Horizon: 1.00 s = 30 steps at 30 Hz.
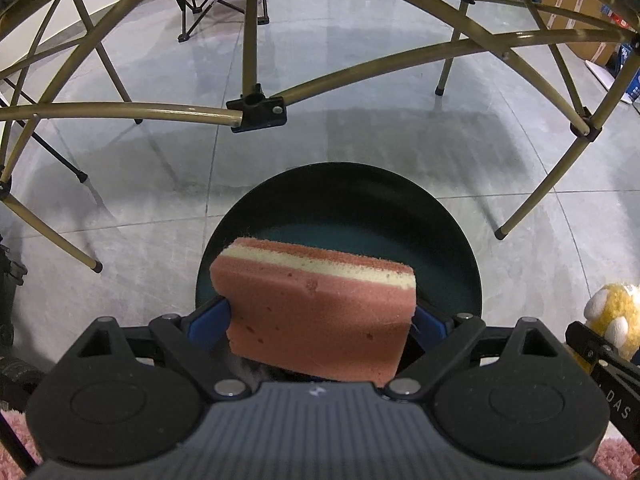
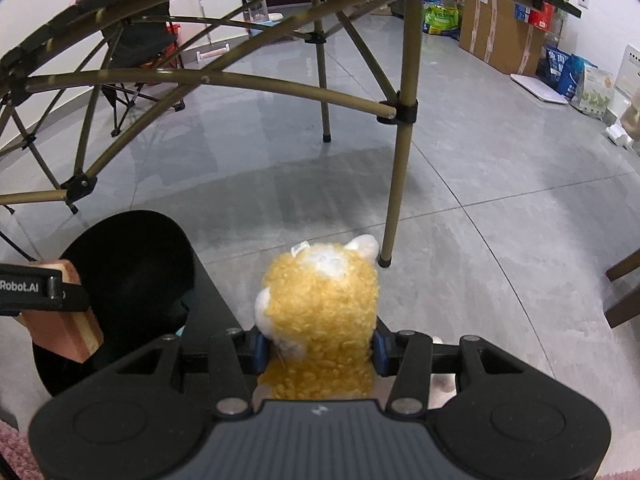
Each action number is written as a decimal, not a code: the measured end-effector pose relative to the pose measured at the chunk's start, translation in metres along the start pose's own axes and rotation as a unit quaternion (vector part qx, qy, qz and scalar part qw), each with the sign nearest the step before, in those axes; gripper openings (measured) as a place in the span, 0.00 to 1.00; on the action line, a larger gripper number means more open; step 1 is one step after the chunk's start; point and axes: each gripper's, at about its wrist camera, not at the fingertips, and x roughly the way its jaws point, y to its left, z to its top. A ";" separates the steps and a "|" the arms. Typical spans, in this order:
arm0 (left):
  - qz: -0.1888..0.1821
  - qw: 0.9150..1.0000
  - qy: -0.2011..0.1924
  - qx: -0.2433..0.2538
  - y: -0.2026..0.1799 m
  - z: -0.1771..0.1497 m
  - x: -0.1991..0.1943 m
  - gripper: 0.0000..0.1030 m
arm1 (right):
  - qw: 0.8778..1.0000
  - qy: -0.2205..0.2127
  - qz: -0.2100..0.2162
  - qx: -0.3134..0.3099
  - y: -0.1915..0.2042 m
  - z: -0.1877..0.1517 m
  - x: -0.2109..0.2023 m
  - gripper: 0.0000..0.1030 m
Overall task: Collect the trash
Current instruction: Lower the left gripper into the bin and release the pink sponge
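My left gripper [image 1: 322, 322] is shut on a pink sponge [image 1: 316, 308] with a cream stripe, its blue pads pressing both short ends. The sponge hangs right over the round black trash bin [image 1: 440, 216], whose dark inside shows behind it. In the right wrist view the same sponge [image 2: 60, 332] and the bin [image 2: 132, 264] appear at the lower left. My right gripper [image 2: 318, 350] is shut on a yellow and white plush toy [image 2: 320, 304], held above the grey floor beside the bin. The plush [image 1: 612, 312] also peeks in at the right edge of the left wrist view.
A folding table's gold tube frame [image 1: 360, 68] arches overhead, with a leg [image 2: 396, 184] standing just right of the plush. Cardboard boxes [image 2: 500, 36] and bags [image 2: 576, 76] line the far wall. A folding chair [image 2: 136, 48] sits at the back left. Pink rug [image 1: 616, 456] shows at the bottom corners.
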 end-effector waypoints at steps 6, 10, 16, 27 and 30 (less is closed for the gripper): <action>0.008 1.000 0.002 0.008 -0.005 0.000 0.003 0.99 | 1.000 0.010 0.002 0.000 0.000 -0.003 0.004 0.45; 0.008 1.000 0.016 0.006 -0.005 0.001 0.007 1.00 | 1.000 0.012 0.002 0.000 -0.001 -0.004 0.005 0.45; 0.011 1.000 0.024 0.006 -0.005 0.000 0.009 1.00 | 1.000 0.015 0.003 0.000 -0.001 -0.005 0.006 0.45; 0.012 1.000 0.024 0.011 -0.004 -0.001 0.008 1.00 | 1.000 0.015 0.004 -0.004 0.001 -0.005 0.006 0.45; 0.011 1.000 0.024 0.011 -0.005 -0.001 0.008 1.00 | 1.000 0.015 0.005 -0.005 0.003 -0.006 0.006 0.45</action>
